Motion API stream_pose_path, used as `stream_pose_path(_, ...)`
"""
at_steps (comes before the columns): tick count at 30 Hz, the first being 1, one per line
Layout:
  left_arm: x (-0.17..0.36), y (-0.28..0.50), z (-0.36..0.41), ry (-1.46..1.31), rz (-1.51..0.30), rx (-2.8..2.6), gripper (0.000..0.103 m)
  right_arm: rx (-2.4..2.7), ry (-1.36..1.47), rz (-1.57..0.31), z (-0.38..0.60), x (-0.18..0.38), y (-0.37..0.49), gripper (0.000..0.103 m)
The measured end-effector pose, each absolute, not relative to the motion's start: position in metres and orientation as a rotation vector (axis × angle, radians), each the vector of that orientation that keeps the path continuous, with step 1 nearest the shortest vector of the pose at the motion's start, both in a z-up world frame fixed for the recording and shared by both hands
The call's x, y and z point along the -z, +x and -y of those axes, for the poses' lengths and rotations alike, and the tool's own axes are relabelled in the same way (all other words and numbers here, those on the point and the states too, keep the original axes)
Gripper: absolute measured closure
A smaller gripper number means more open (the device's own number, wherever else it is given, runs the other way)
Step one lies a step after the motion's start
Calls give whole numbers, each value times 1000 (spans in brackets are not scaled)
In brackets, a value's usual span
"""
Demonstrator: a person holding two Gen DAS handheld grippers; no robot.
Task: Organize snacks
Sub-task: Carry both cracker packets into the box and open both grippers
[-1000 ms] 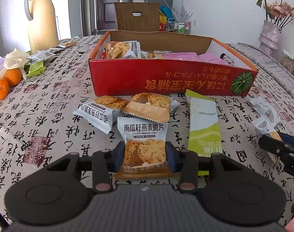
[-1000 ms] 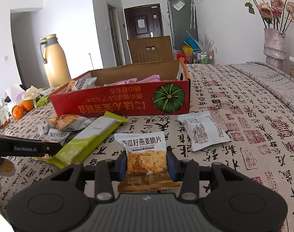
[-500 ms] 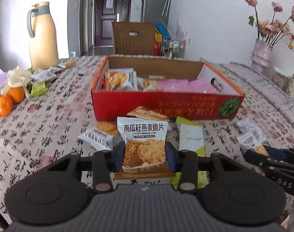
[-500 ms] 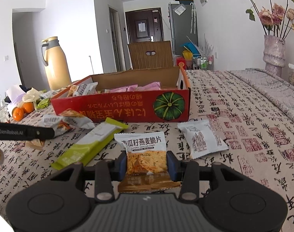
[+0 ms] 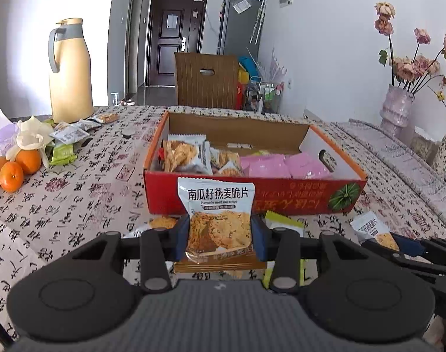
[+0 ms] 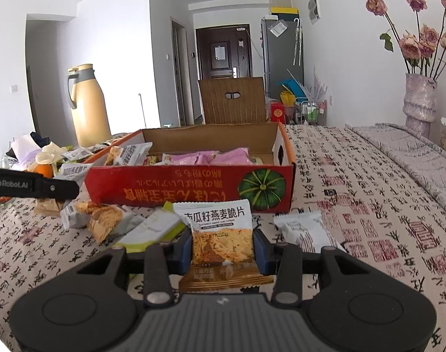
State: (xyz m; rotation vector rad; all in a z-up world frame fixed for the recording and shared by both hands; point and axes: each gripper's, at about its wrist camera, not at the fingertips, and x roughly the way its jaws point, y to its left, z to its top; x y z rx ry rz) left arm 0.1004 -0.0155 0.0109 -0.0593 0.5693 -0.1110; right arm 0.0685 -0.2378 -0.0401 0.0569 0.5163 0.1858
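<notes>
My left gripper point(image 5: 220, 236) is shut on a pumpkin seed oat crisp packet point(image 5: 218, 220), held above the table in front of the red cardboard box point(image 5: 164, 193). My right gripper point(image 6: 223, 248) is shut on a second crisp packet point(image 6: 220, 231), also raised before the box point(image 6: 164, 190). The box holds crisp packets point(image 5: 184, 155) at its left and pink packets point(image 5: 281, 165) at its right. Loose on the cloth lie a green bar point(image 6: 152, 228), crisp packets point(image 6: 102, 220) and a white packet point(image 6: 302, 228).
A yellow thermos jug point(image 5: 70, 73), oranges point(image 5: 14, 170) and more packets point(image 5: 70, 132) stand at the table's left. A vase of flowers point(image 6: 419, 102) stands at the right. A brown chair back point(image 5: 206, 80) rises behind the box.
Both grippers have risen with their packets, so the inside of the box shows more. The left gripper has lifted clear of the loose packets below it.
</notes>
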Motion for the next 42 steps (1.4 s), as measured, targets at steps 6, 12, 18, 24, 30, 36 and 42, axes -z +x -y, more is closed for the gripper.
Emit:
stream_pose_path(6,-19,110,20,-53,-541,116,59,-177,53,-491,237,34,82,62)
stream_pose_path(12,-26,124,25,-39,-519,119,59,-168,44,-459,237,24,98,62)
stream_pose_path(18,-32,139,31,-38,-500,122,59,-162,42,-423,234,13,116,62)
stream_pose_path(24,-38,158,35,-41,-485,116,59,-164,37,-395,229,3,138,62)
stream_pose_path(30,-43,182,36,-63,-476,108,59,-173,31,-380,225,-7,165,62)
stream_pose_path(36,-40,212,36,-83,-487,98,59,-159,40,-382,222,-9,200,62)
stream_pose_path(42,-25,237,33,-107,-520,77,59,-146,54,-393,219,-4,230,62)
